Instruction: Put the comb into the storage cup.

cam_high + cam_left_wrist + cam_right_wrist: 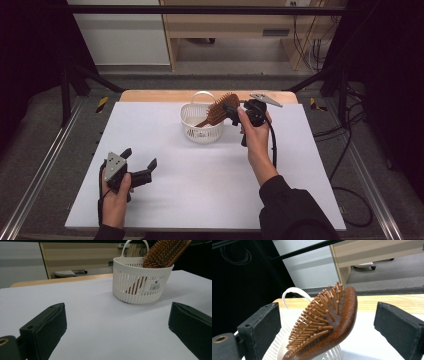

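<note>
A brown wooden hairbrush [218, 111] stands handle-down in a small white slatted basket [200, 131] at the far middle of the table, its bristled head leaning out over the rim. My right gripper [231, 112] is just right of the brush head. In the right gripper view it [327, 327] is open, with the brush head [332, 322] between the jaws and a gap on each side. My left gripper [140, 157] rests open near the front left, holding nothing. The left gripper view looks between its jaws [117, 327] at the basket [140, 282] and brush [162, 253].
A white sheet [200, 190] covers the table, with a strip of bare wood [150, 95] at its far edge. Black frame bars [200, 10] stand around the table. The basket's handle [292, 291] arcs up behind the brush.
</note>
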`<state>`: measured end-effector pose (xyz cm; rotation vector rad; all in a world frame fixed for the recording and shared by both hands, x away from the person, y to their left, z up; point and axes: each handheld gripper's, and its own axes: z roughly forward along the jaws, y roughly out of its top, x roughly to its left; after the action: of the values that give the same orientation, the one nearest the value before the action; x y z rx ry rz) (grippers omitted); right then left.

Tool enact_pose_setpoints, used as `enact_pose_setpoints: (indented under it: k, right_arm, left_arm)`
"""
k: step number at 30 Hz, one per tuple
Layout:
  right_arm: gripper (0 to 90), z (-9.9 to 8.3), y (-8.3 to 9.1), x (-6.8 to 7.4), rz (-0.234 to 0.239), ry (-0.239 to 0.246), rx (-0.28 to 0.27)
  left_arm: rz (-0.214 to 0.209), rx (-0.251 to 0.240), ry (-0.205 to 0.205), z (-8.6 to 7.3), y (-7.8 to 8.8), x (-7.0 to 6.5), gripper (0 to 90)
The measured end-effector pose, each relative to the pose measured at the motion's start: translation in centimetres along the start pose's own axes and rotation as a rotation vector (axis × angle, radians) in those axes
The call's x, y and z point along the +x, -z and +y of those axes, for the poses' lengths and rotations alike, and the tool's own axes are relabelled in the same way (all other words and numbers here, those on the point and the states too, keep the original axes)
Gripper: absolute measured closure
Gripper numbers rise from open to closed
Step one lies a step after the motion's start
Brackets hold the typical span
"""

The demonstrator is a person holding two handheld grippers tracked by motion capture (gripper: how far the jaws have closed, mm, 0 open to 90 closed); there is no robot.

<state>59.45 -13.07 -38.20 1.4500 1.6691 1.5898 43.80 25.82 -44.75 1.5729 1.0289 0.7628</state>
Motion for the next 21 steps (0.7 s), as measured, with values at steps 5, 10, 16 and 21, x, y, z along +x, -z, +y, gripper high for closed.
enact_pose_setpoints:
  k: [5,10,16,21]
  right_arm:
    - [7.8,0.1,0.4,-0.3,-0.001,0.02,0.007]
    - [8.0,0.3,0.8,-0.4,-0.007,0.061,0.005]
    - [7.7,0.6,1.4,-0.5,-0.014,0.086,-0.009]
    - [6.9,0.7,1.8,-0.4,-0.041,0.137,-0.029]
  left_arm:
    - [0.001,0.0,0.001,0.0,0.0,0.0,1.7]
    - [0.002,0.001,0.003,0.0,0.0,0.1,1.7]
    - [0.001,-0.002,0.005,-0.1,0.1,0.1,1.7]
    - [0.006,-0.005,0.005,0.0,0.2,0.2,1.7]
